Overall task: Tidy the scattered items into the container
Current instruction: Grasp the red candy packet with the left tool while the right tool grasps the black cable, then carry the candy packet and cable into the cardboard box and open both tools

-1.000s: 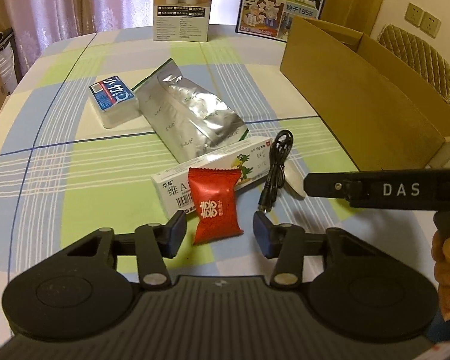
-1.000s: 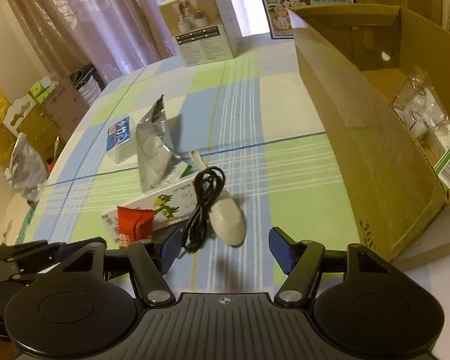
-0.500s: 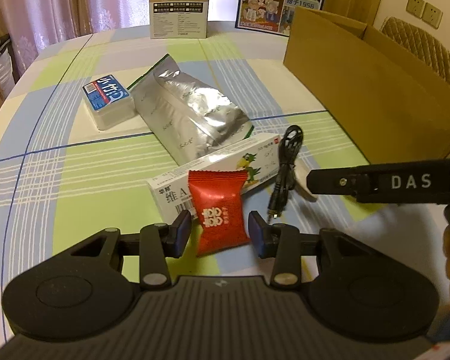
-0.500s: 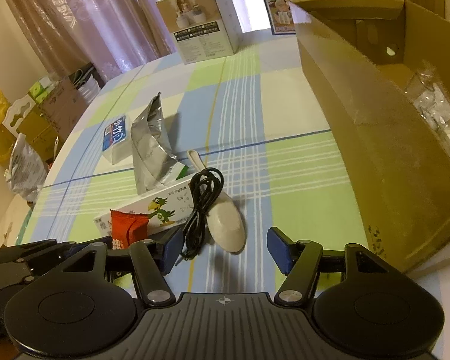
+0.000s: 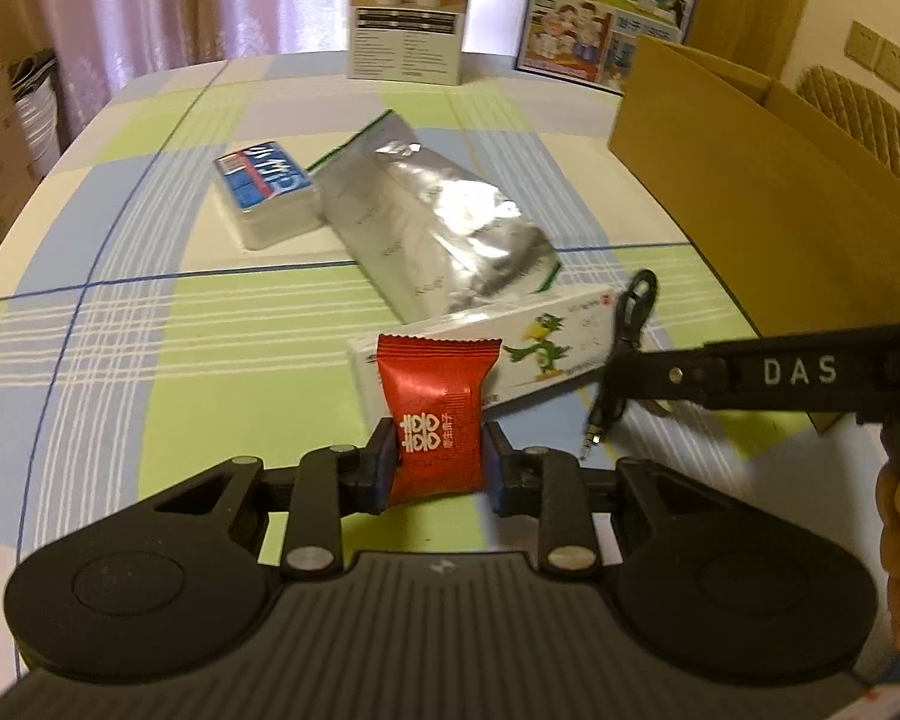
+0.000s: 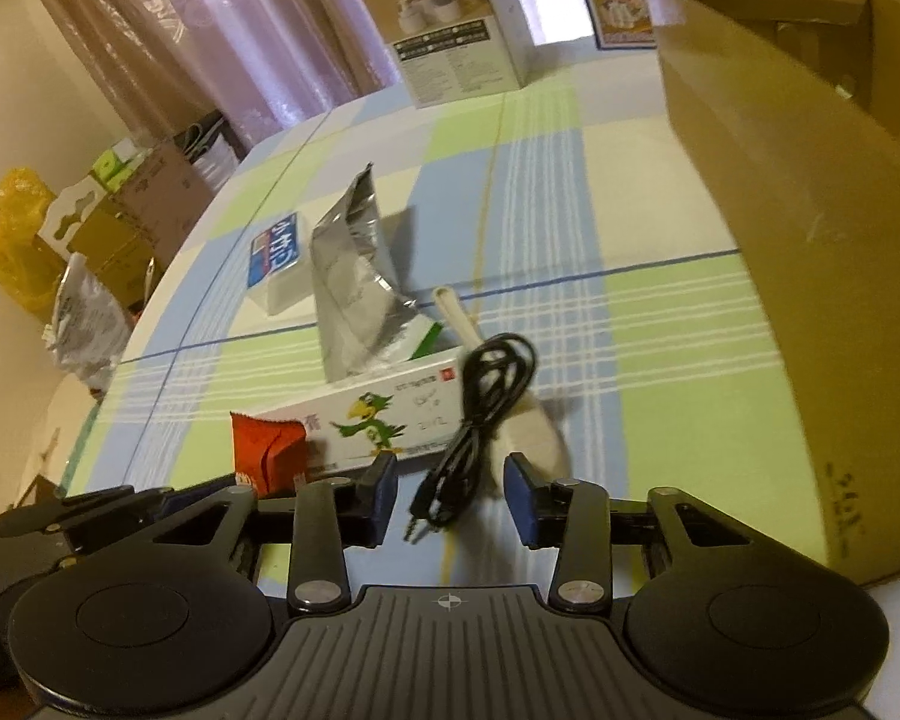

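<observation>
The left gripper (image 5: pixel 438 468) is clamped on the red candy packet (image 5: pixel 435 414), its pads pressing the packet's two sides, and the packet stands up between them just in front of the long white medicine box (image 5: pixel 546 348). The right gripper (image 6: pixel 457 495) has just been closing, yet its jaws stand apart with the plug end of the black cable (image 6: pixel 480 420) and the bowl of the white spoon (image 6: pixel 531 429) lying between them; no pad seems to touch either thing. Taking the medicine box as the landmark, the cable rests on the box's right end and on the spoon, its long axis running away from the right gripper, so the jaws straddle it across its width, which suits a pinch. Behind the box lies the silver foil pouch (image 5: pixel 432 240), and behind and to the left of that the small tissue pack (image 5: pixel 267 195). The cardboard box (image 6: pixel 810 276) that serves as container stands to the right of the medicine box, nearer the right hand; the left hand would likely have to cross over the right gripper's side to drop the candy in.
</observation>
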A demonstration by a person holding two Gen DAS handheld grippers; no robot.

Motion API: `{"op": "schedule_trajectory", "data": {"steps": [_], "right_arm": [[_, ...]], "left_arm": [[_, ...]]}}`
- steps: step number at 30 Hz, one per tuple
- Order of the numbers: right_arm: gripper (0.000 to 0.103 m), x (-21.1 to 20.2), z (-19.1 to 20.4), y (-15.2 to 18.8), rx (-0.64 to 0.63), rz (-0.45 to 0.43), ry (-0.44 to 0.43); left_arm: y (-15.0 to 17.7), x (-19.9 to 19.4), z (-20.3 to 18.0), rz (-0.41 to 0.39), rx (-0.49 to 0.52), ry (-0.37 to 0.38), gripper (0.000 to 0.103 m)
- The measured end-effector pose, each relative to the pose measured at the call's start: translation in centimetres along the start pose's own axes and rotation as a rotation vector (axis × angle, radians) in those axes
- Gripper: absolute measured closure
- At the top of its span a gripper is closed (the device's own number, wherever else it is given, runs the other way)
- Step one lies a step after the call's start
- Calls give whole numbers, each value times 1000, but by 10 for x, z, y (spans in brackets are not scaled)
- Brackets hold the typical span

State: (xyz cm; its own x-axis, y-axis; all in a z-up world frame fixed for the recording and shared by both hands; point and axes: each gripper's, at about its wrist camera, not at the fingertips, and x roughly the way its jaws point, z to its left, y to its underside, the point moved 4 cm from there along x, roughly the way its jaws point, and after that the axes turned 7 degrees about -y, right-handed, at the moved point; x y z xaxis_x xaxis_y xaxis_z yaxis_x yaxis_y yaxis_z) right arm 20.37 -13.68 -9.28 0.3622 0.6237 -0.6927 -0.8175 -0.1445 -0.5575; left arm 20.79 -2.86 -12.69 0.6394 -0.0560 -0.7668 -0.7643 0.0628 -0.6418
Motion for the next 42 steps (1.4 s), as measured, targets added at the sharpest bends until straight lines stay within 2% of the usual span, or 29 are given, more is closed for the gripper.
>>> {"op": "schedule_trajectory", "data": {"steps": [16,17,21,26,33,42], "right_arm": [[68,25,-3,-6,25,31,40],[72,25,-3,-6,20,32,46],[75,24,-2,-5,-8,49,55],[87,15,6,-1,-86,52,90],[88,4,15,16,-219,114,149],[88,7,8,14,-201,105,140]], "left_arm": [[3,1,4,-1,-16,9,77],[3,2,4,1,-17,10,77],[3,2,4,2,-15,9,76],[4,2,4,7,-8,5,76],[5,3,4,12,1,-2,76],[5,7,4,19,-2,-1,74]]}}
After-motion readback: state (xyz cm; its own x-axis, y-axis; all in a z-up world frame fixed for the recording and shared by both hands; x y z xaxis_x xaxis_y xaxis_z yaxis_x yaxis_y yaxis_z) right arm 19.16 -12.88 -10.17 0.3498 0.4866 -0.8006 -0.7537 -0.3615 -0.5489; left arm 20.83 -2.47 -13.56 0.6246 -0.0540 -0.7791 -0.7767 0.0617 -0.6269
